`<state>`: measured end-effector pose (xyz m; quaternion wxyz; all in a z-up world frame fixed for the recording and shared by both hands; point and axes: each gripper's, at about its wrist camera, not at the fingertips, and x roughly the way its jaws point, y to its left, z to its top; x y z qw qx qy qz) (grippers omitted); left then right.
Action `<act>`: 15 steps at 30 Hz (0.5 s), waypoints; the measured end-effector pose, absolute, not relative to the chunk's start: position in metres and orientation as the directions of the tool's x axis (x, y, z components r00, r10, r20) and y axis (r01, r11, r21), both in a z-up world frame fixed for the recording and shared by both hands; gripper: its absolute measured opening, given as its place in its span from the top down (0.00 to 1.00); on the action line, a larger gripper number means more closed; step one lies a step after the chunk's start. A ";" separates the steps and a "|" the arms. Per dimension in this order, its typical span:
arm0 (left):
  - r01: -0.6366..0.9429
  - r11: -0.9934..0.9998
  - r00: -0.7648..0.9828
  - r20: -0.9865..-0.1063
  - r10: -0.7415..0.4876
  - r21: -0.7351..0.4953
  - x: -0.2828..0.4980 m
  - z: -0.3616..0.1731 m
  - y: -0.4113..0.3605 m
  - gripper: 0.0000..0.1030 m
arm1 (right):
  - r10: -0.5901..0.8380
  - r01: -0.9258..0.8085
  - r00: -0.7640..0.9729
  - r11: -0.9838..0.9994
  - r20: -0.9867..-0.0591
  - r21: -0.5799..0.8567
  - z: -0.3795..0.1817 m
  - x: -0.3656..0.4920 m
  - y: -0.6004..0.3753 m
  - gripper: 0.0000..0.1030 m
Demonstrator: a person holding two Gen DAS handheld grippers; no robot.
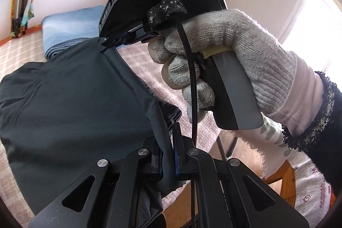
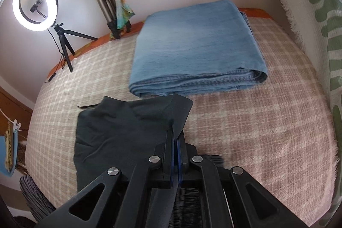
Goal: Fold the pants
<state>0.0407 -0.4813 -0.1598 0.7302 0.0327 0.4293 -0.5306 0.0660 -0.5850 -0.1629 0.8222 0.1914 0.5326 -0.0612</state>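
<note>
Now both hand-held grippers are pinching the dark pants (image 2: 119, 129), which are lying on the checked blanket (image 2: 256, 121) of the bed, just in front of the folded jeans (image 2: 192, 46). The left hand-held gripper (image 1: 170, 136) is clamping a thick fold of the fabric. The right hand-held gripper (image 2: 176, 134), held in a gloved hand (image 1: 224, 52), is clamping a corner.

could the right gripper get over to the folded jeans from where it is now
Probably not yet. The path across the blanket to the folded jeans looks clear, but the right gripper is shut on the dark pants, so it would have to let go first.
</note>
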 end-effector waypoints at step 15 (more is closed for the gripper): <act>0.831 0.402 0.040 -0.681 -0.731 -0.383 0.026 -0.147 -0.484 0.74 | 0.080 0.268 0.395 0.943 -0.915 0.198 -0.182 0.070 -0.593 1.00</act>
